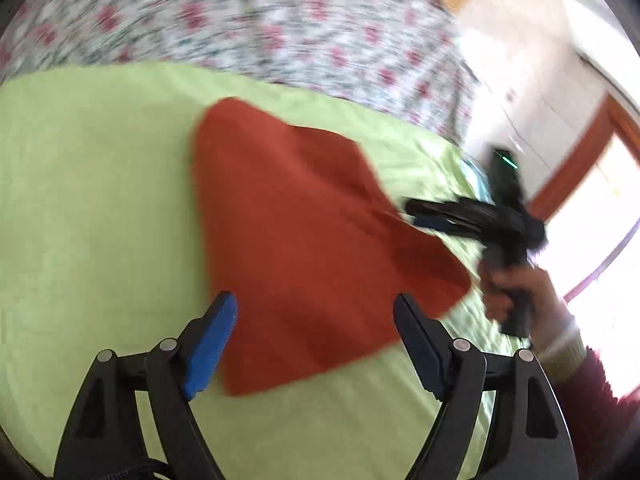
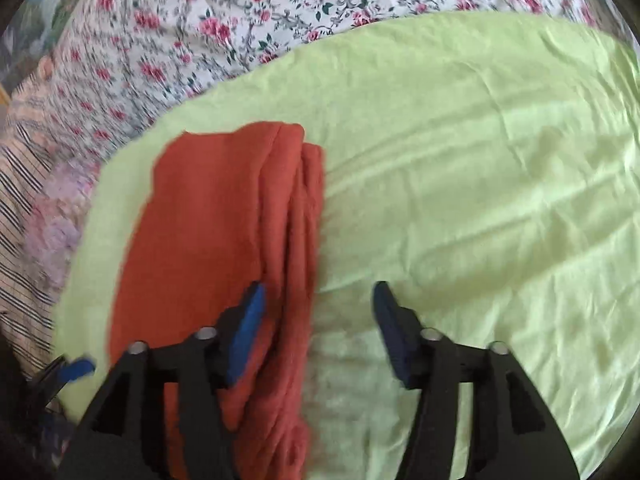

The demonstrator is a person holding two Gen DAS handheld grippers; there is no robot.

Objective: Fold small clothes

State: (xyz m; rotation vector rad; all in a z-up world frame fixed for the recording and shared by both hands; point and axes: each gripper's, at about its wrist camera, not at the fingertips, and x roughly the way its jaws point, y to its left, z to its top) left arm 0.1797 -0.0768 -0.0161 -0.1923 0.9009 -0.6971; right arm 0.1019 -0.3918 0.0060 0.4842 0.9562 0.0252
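A rust-red garment (image 2: 216,248) of soft, slightly nubbly knit lies folded on a pale lime-green sheet (image 2: 460,184) spread smooth but finely creased over a bed. Beyond the sheet runs a white quilt (image 2: 248,28) printed with pink roses and grey-green leaves, and at the far left edge of the right wrist view sits a striped fabric (image 2: 24,184), too blurred to identify further.

In the right wrist view the garment forms a long, narrow stack, its long axis running away from the camera toward the floral quilt. Its right edge shows several rounded, stacked fold ridges lying parallel to that axis; its left part is flat and plain. In the left wrist view the same cloth (image 1: 304,232) looks like a broad, flat slab with blunt corners, widening toward the camera.

The left claw (image 1: 316,308) stands wide, its blue ribbed pads apart above the near edge of the garment, gripping nothing. The right claw (image 2: 318,300) is also spread wide, its left pad over the folded ridges and its right pad over bare sheet; nothing is pinched. In the left wrist view the right claw (image 1: 412,210) appears blurred at the garment's right side, held by a hand (image 1: 516,292) in a dark red sleeve (image 1: 592,396) with a pale ribbed cuff.
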